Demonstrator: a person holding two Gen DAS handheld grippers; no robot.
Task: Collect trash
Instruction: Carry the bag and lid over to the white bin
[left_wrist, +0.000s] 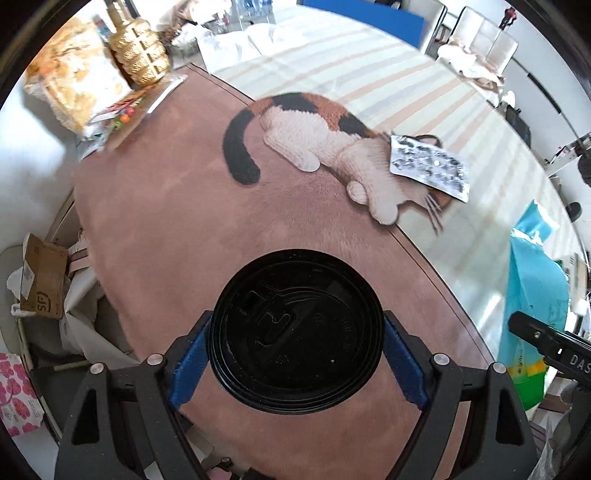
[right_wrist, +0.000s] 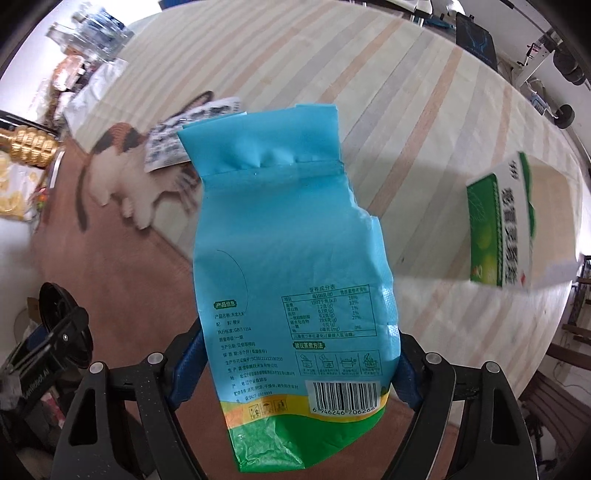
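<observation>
Two pieces of trash are already in hand above the desk (left_wrist: 155, 229): the left gripper (left_wrist: 295, 354) jaws clench a black cup lid (left_wrist: 295, 328), the right gripper (right_wrist: 295, 365) jaws grasp a blue bag (right_wrist: 288, 258). Next, both likely need carrying to a bin.

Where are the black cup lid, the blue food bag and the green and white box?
black cup lid (left_wrist: 295, 332), left wrist view, centre of its top.
blue food bag (right_wrist: 291, 258), right wrist view, middle of its printed back.
green and white box (right_wrist: 498, 229), right wrist view, its printed face.
</observation>
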